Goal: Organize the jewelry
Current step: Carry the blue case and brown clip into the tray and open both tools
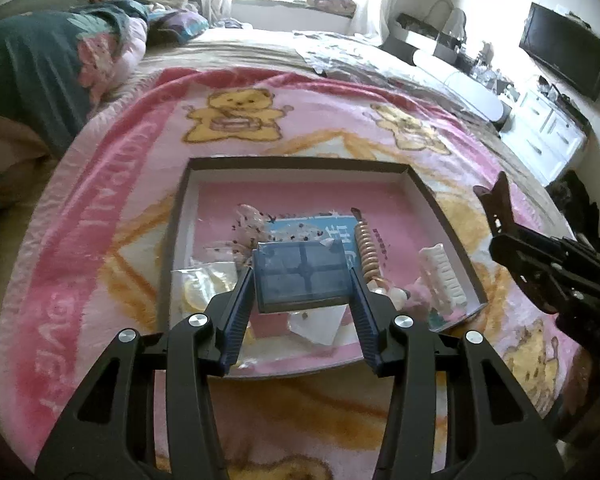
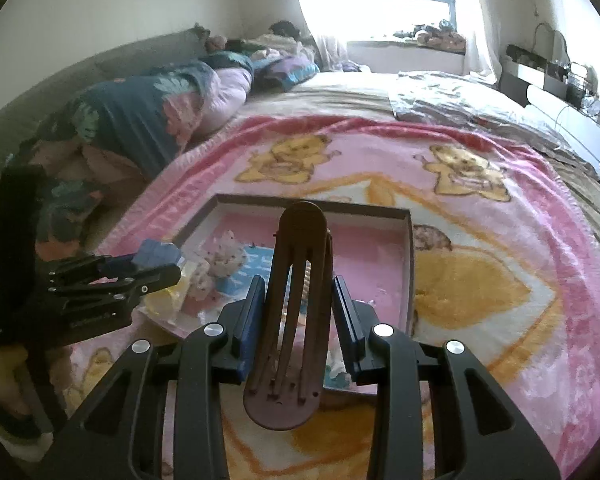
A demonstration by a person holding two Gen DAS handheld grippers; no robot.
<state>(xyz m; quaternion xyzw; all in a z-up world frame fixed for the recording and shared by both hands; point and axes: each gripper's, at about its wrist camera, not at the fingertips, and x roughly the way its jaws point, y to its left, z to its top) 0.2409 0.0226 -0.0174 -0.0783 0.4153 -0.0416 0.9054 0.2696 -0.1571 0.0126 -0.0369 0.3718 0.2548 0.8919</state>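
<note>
My left tongs are partly closed on a small blue box with a cross pattern on its face; both blue pads press its short sides, and the box is held clear above the tray. My right tongs are closed to a narrow gap on a long brown hair clip, which stands up between the pads, its rounded end towards the camera and its far end reaching over the tray's rim. In the left wrist view the right tongs come in from the right edge with the brown clip tip pointing up, beside the tray's right wall. The tray is a shallow rectangular box lid with dark sides and a pink floor, lying on a pink blanket printed with yellow bears, spread on the bed. Inside the tray: a coiled orange hair tie, a white comb clip near the right wall, a frilly white speckled hair piece, a clear plastic bag with something yellow at the left wall, and a light blue card under them. A folded dark floral quilt lies to the left on the bed
</note>
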